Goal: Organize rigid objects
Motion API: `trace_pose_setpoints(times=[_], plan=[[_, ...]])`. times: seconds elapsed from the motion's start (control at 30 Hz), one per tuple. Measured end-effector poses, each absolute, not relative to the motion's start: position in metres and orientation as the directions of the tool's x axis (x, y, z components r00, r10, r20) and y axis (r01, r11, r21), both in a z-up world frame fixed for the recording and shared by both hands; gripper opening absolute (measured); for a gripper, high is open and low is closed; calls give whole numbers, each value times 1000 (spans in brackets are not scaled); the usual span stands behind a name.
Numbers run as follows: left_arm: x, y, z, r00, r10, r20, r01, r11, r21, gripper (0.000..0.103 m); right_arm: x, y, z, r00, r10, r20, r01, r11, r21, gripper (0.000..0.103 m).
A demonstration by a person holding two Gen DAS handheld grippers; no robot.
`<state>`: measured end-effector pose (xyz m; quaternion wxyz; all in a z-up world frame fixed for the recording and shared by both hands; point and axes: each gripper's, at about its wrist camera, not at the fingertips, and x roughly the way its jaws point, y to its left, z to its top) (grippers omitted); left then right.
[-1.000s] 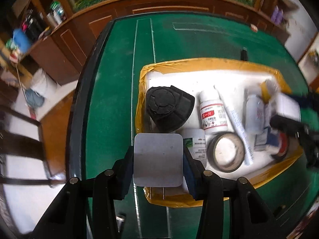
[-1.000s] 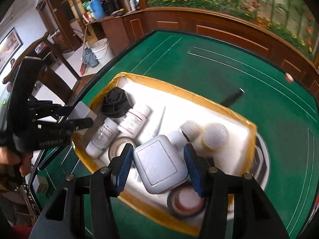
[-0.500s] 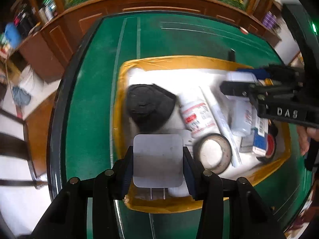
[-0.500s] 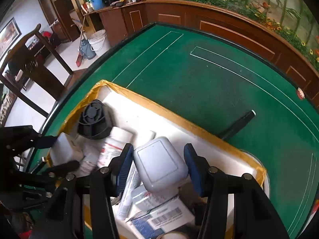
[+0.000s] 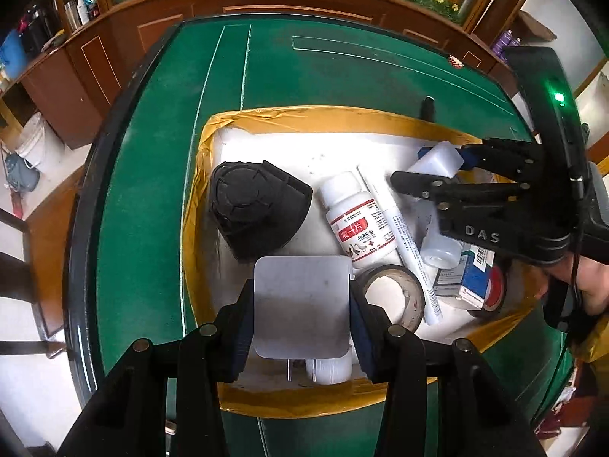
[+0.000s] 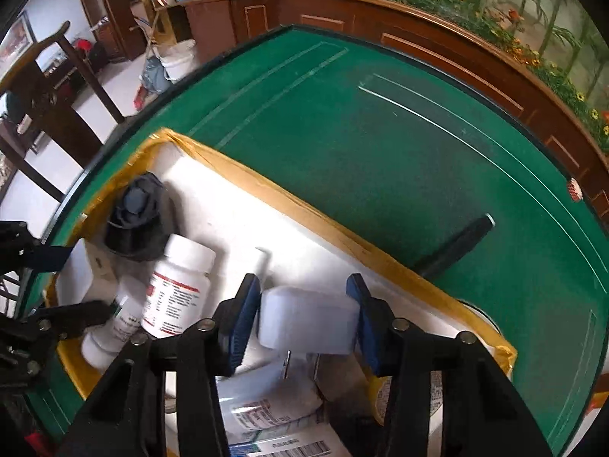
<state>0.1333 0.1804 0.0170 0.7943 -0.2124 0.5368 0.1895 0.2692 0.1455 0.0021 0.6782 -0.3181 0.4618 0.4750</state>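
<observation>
My right tongs point steeply down into the tray and their jaws have just been closing on a white plug adapter — its two prongs hang below, and both blue pads sit against its sides, so I judge it gripped. My left tongs hold a second white plug adapter, flat face toward the camera, pads pressed on both sides, prongs pointing down toward the tray floor.

Outward from the tongs lies a white foam tray edged with yellow tape, resting on the green bench. Inside are a black mask, a white pill bottle with a red label, a long white tube lying diagonally, a tape roll and small boxes.

Each adapter sits directly between its own tongs, above the tray. The right tongs hang over the tray's far right corner, the left over its near edge. I judge the next move to be a release into free space — the bare floor beyond the mask looks nearer my left hand.
</observation>
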Motion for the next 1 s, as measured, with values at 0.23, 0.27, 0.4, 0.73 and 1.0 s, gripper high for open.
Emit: trace_pose_setpoints(times=[0.23, 0.27, 0.4, 0.73, 1.0], plan=[[120, 198, 22, 325, 106, -940, -586, 802, -112, 48, 272, 139, 4, 118, 360, -925, -928, 372, 26, 41], [119, 200, 19, 318, 91, -944, -585, 802, -120, 48, 271, 138, 4, 118, 361, -925, -926, 375, 28, 41], [126, 189, 14, 284, 118, -951, -567, 821, -67, 48, 268, 139, 8, 125, 370, -920, -924, 381, 28, 42], [121, 183, 19, 317, 105, -943, -587, 802, -109, 66, 268, 128, 27, 125, 421, -899, -909, 412, 66, 66], [118, 159, 34, 327, 163, -931, -576, 815, -60, 77, 263, 93, 60, 143, 479, -866, -873, 474, 118, 86]])
